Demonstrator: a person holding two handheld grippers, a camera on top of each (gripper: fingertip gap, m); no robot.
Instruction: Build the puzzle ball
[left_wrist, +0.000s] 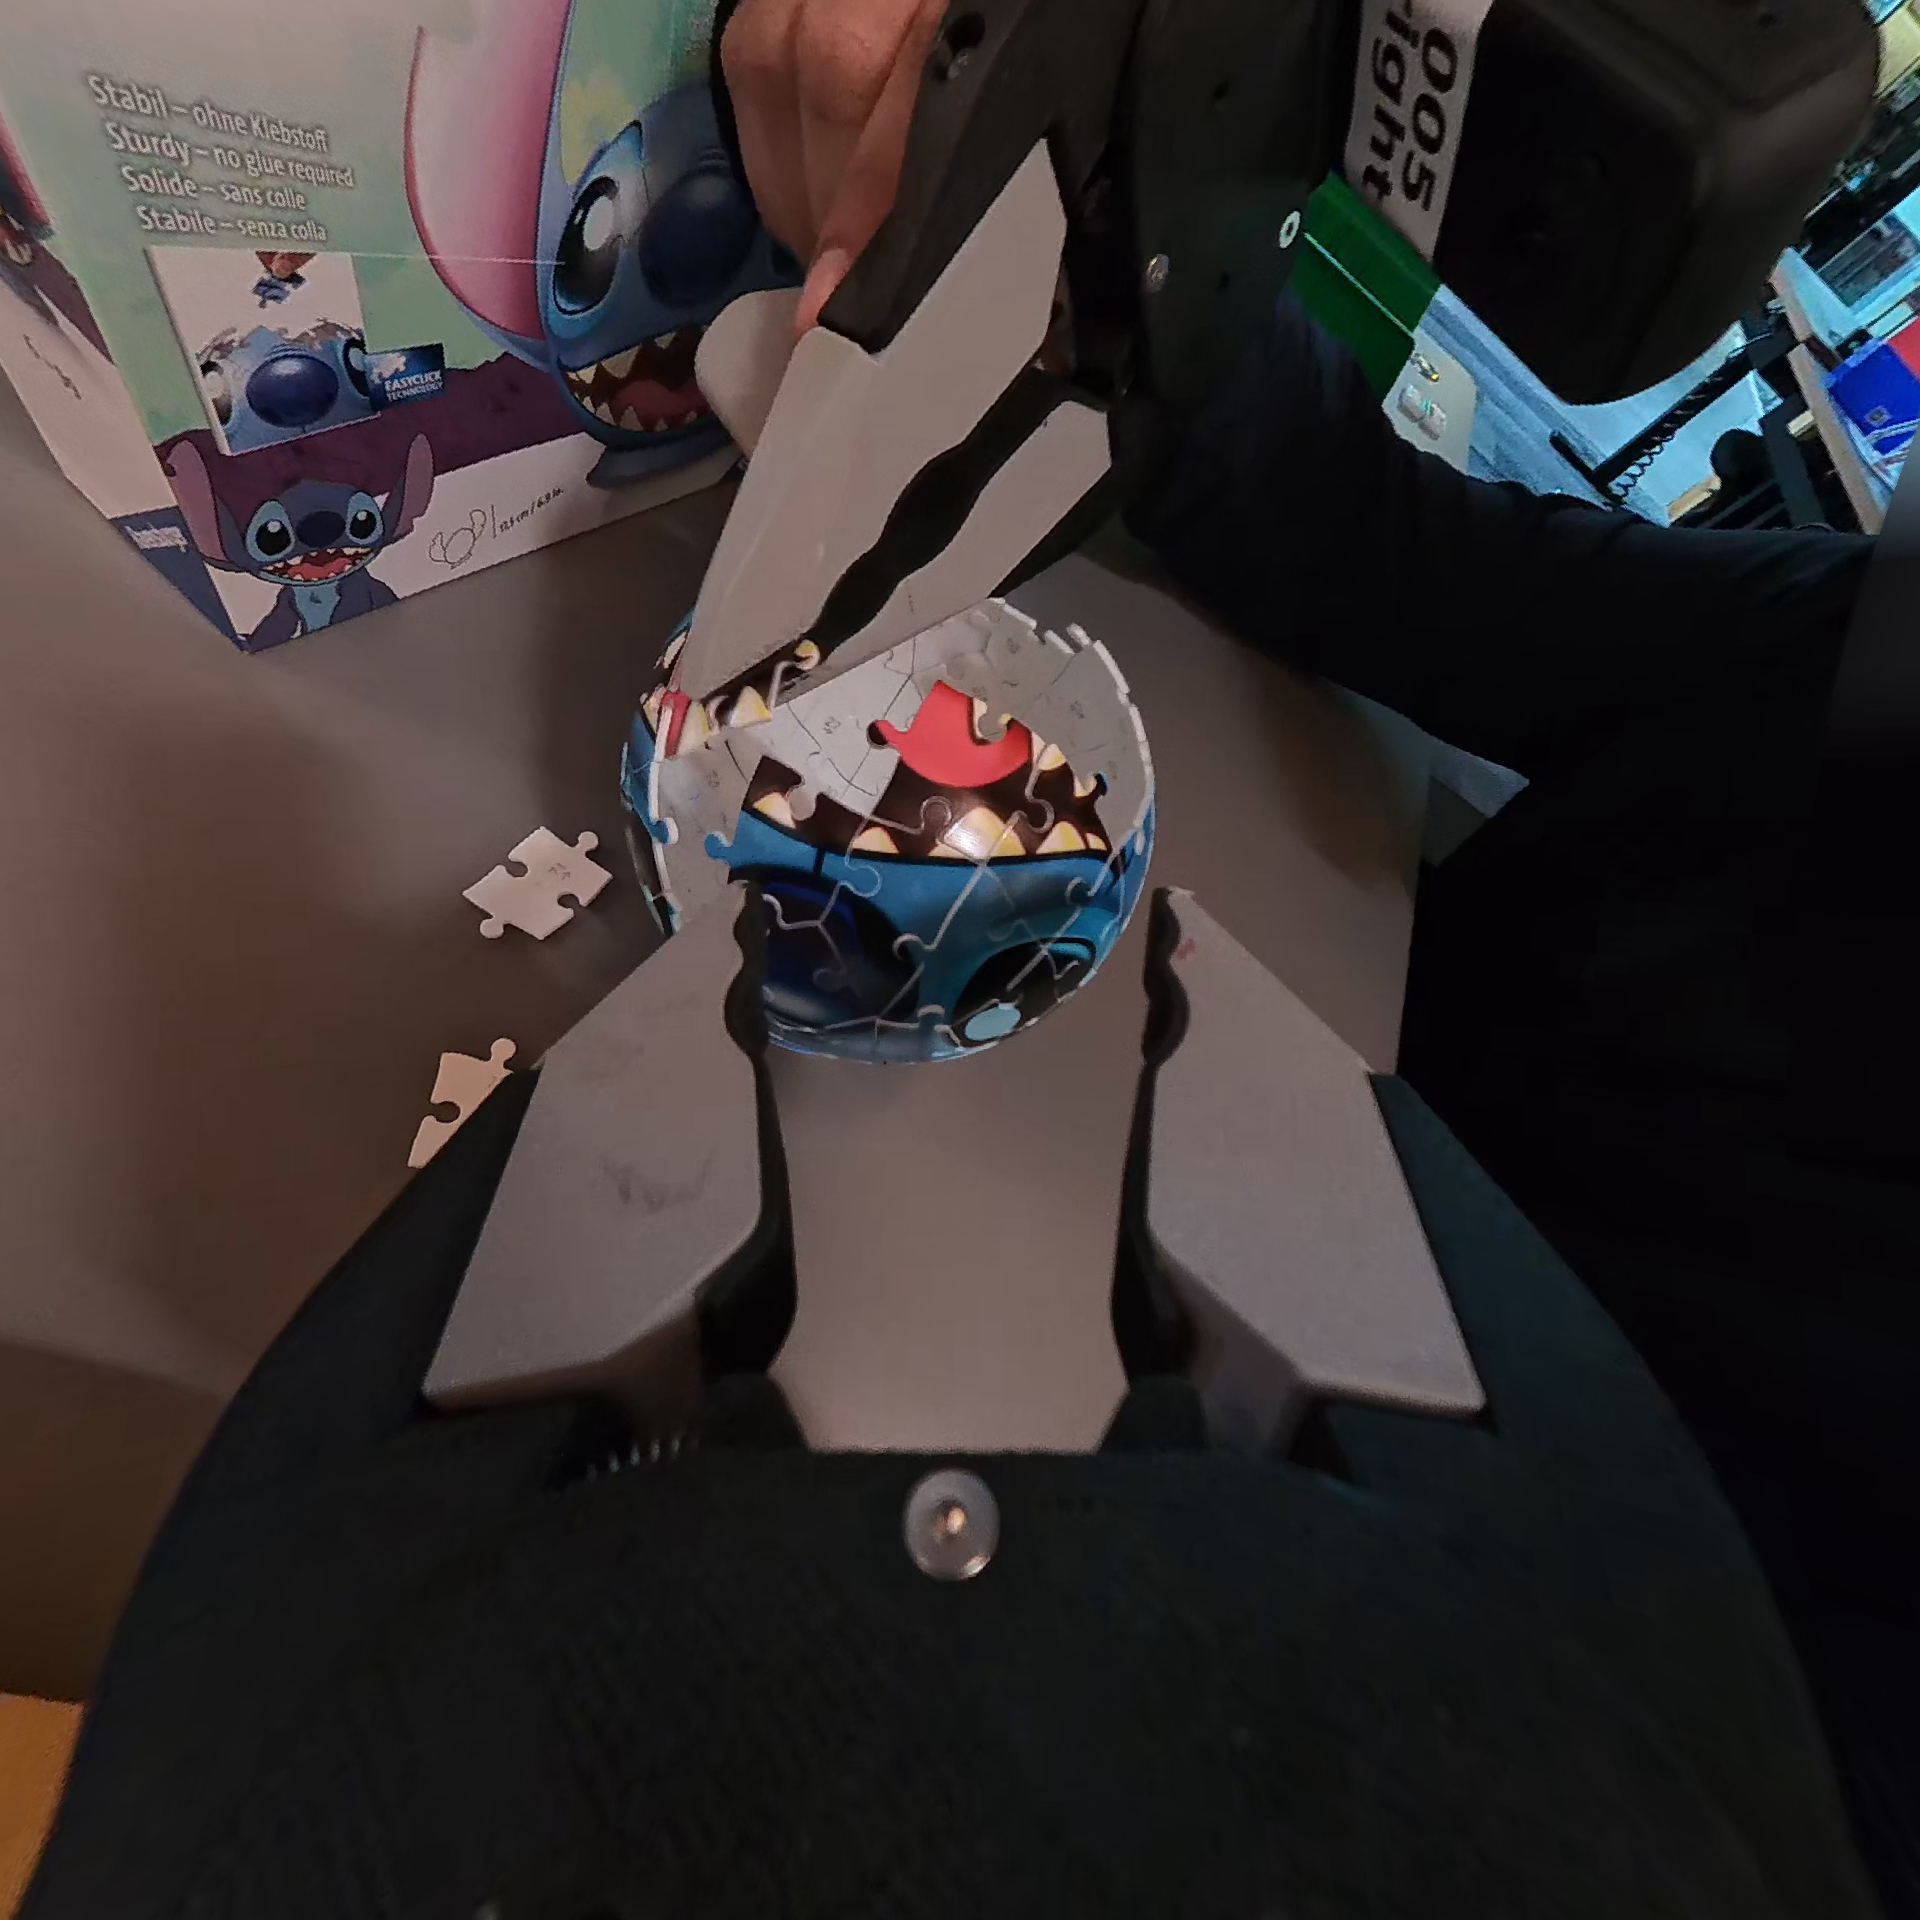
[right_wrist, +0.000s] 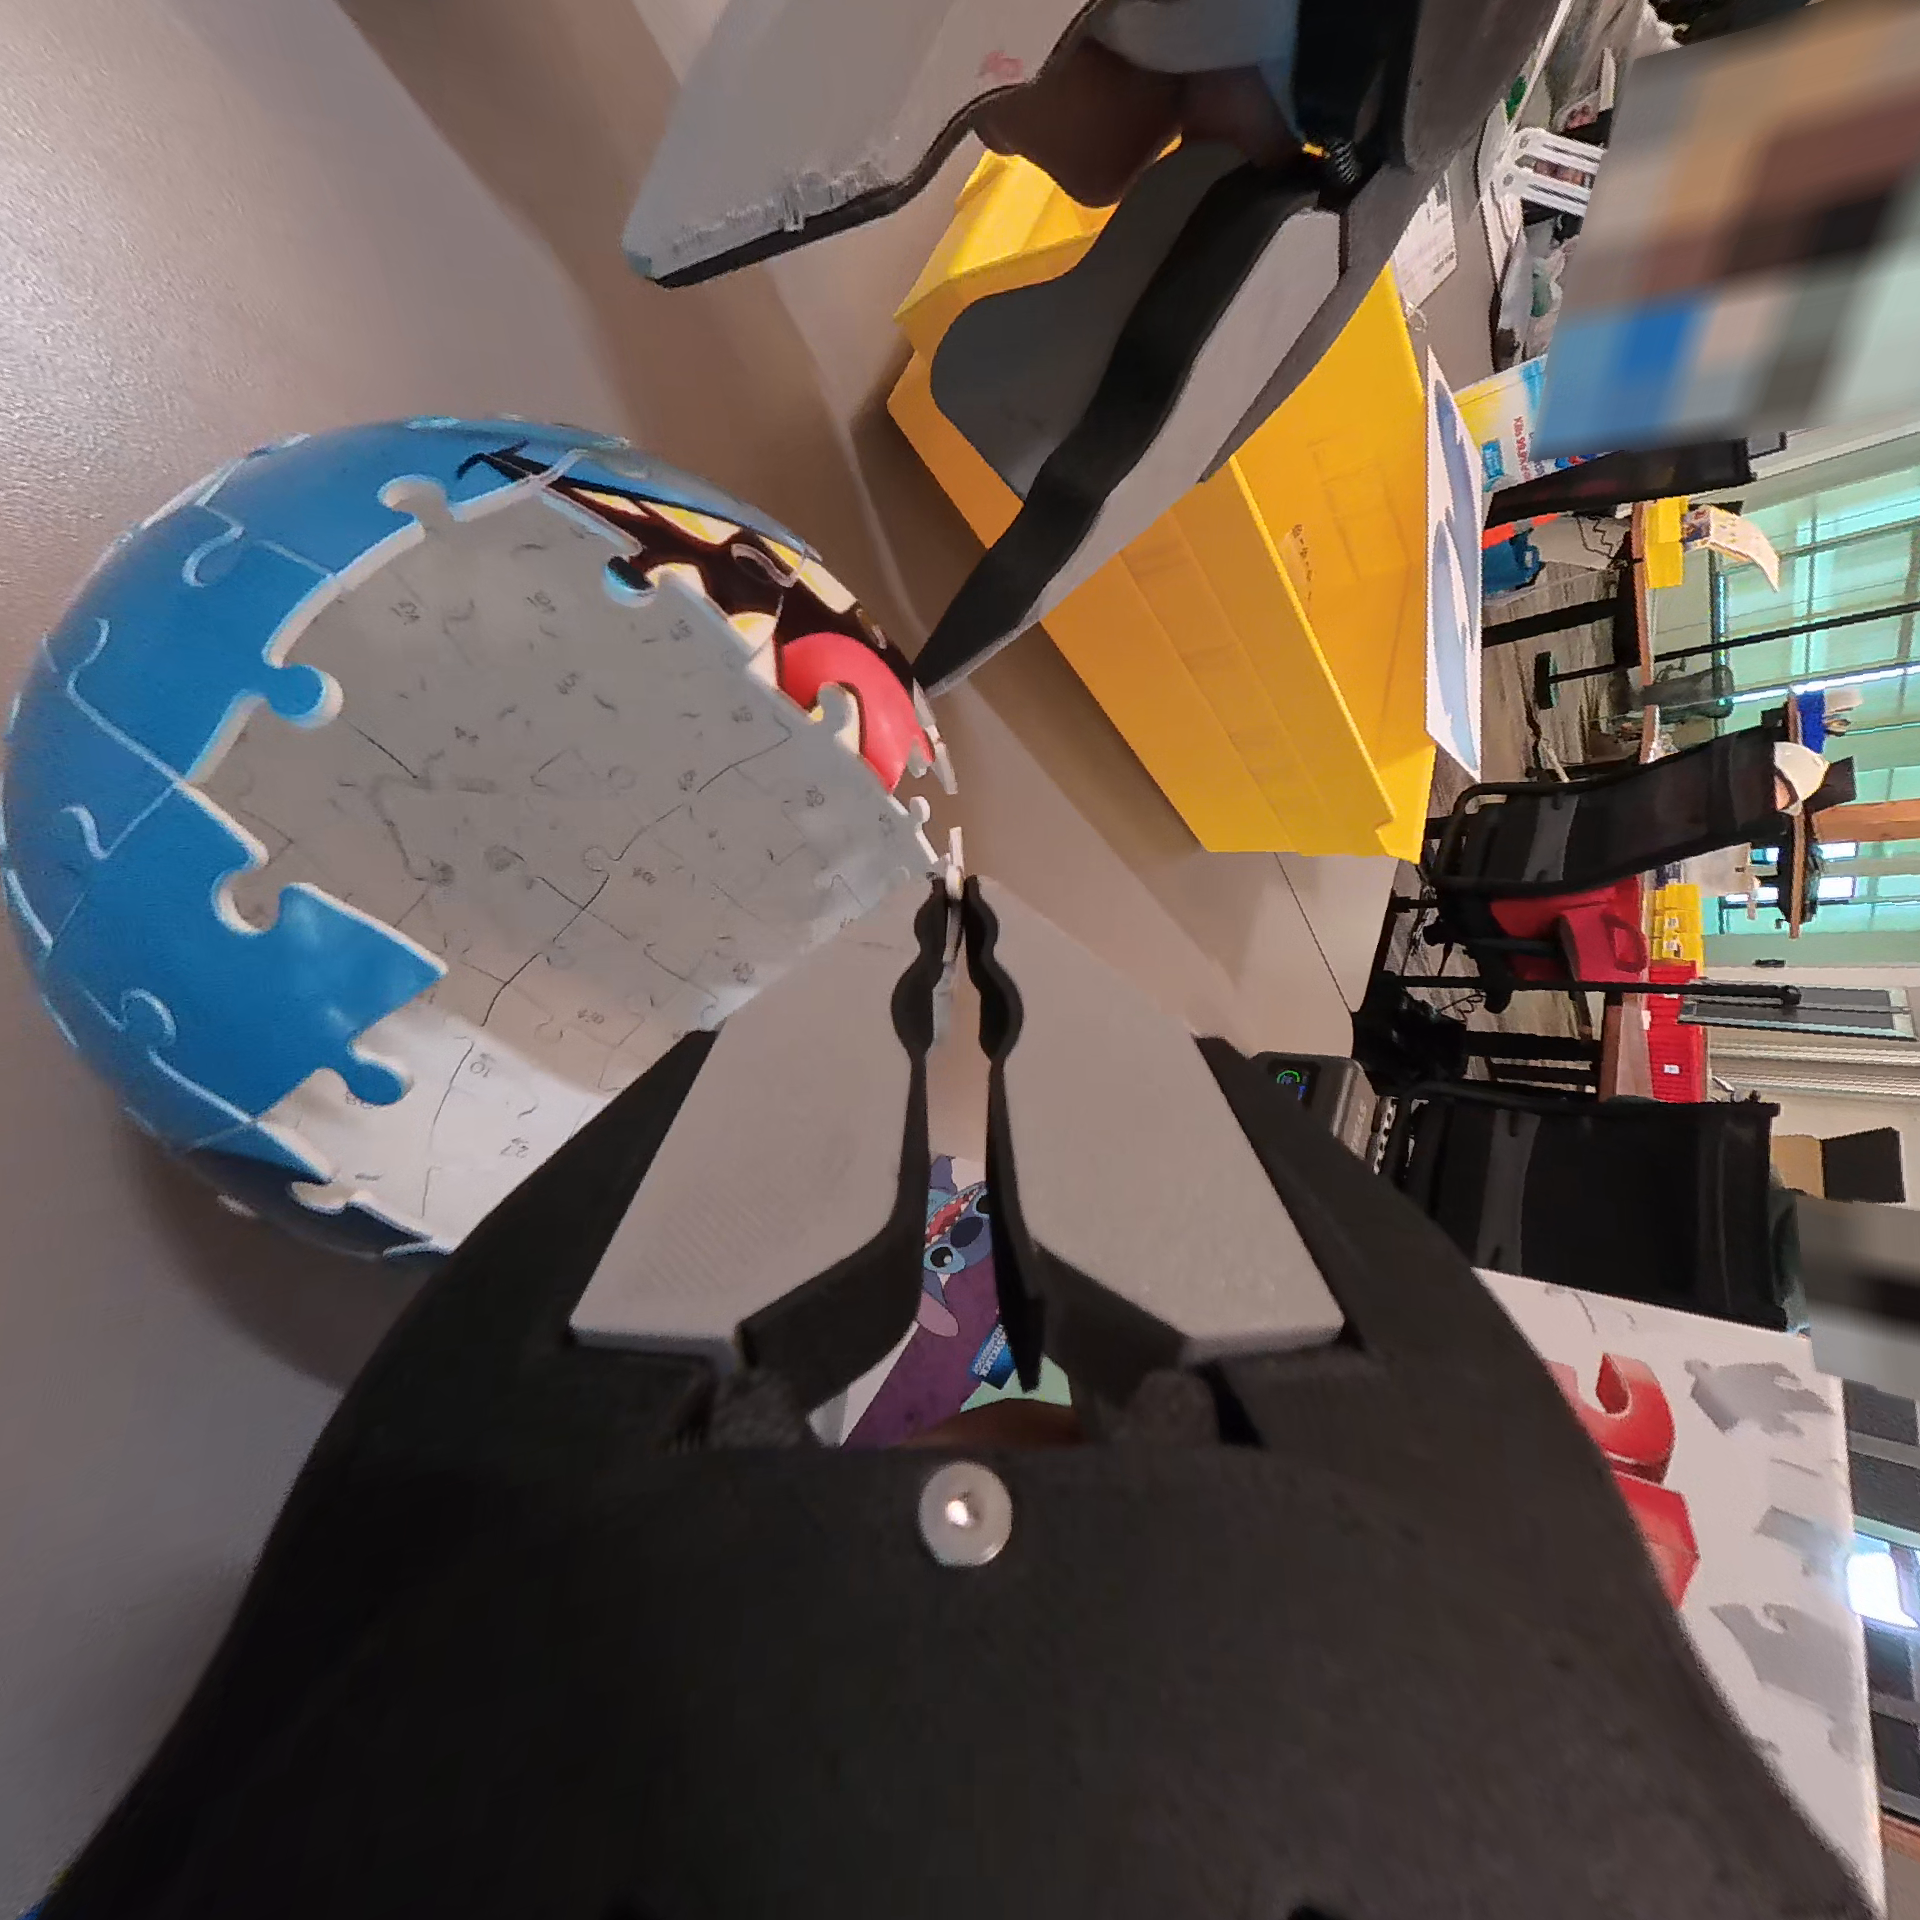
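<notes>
the grey table (left_wrist: 260, 790) carries everything; at its far left stands the puzzle box (left_wrist: 312, 343), printed with a blue cartoon creature; across the table in the right wrist view sits a yellow bin (right_wrist: 1278, 644); the puzzle ball (left_wrist: 894, 852) rests on the table near the middle, a half-built open shell, blue outside with a toothed mouth and a red tongue, its pale numbered inner side showing through the gap; the left gripper (left_wrist: 956, 914) sits low in front of the ball, its jaws spread wide on either side of the ball's near face, clasping nothing, whether its tips touch the shell i cannot tell; the right gripper (right_wrist: 961, 904) comes down from above at the ball's upper left rim, jaws pinched nearly together on a thin puzzle piece (right_wrist: 951, 914), held edge-on against the broken rim; two loose pieces lie white side up on the table left of the ball, one (left_wrist: 540, 883) just beside it, another (left_wrist: 457, 1101) nearer the camera
</notes>
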